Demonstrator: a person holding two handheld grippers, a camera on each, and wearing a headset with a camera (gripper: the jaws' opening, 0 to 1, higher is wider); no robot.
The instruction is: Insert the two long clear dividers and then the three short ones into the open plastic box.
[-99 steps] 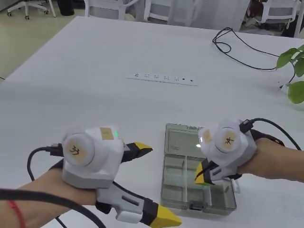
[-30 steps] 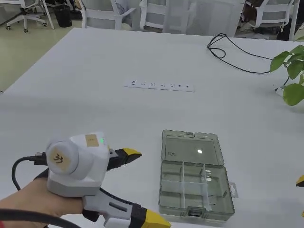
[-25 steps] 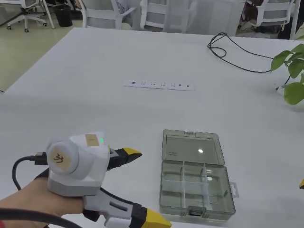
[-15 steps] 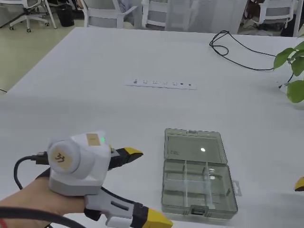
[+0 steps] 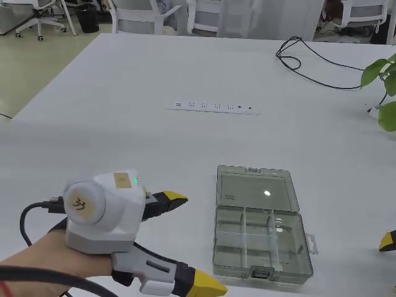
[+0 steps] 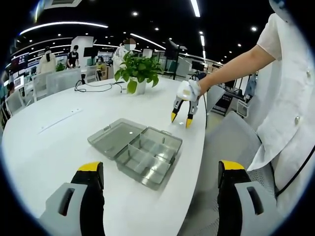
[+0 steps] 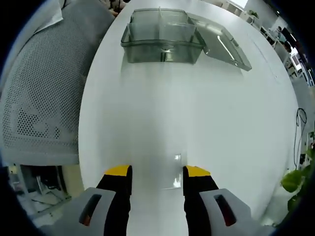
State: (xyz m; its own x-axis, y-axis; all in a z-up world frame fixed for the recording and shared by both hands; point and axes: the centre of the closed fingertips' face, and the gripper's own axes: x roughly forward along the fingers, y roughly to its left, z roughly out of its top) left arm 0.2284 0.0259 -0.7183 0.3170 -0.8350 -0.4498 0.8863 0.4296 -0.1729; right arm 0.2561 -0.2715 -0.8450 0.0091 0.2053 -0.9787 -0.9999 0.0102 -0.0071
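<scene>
The open plastic box (image 5: pixel 262 247) lies on the white table (image 5: pixel 124 124), close to the near edge. Its lid (image 5: pixel 257 189) is folded flat back on the far side. The box is smoke-tinted and see-through. Clear dividers (image 5: pixel 245 232) stand upright in the tray and part it into compartments, but their exact count cannot be read. A small latch (image 5: pixel 260 272) sits at the middle of the front wall.

A small clear plastic piece (image 7: pixel 175 172) lies flat on the table, well apart from the box and off to its right. The right gripper (image 7: pixel 158 172) is set down over it, with one yellow-tipped jaw on either side. The piece lies nearer one jaw, and whether the two touch cannot be told. The claw is released, with a clear gap on the other side, and clamps nothing.

The left gripper (image 5: pixel 192 242) hangs above the table to the left of the box and is aimed toward it. Its jaws are spread wide and it carries nothing. A green lamp glows on its body, and a black lead (image 5: pixel 23 216) runs from its rear.

Further out, a white power strip (image 5: pixel 213 106) lies mid-table. A looped black cable (image 5: pixel 309 55) rests toward the far right. A potted plant (image 5: pixel 385 80) stands at the right edge. Office chairs (image 5: pixel 133 15) line the far side, and a grey mesh chair (image 7: pixel 44 98) stands at the near side of the table.
</scene>
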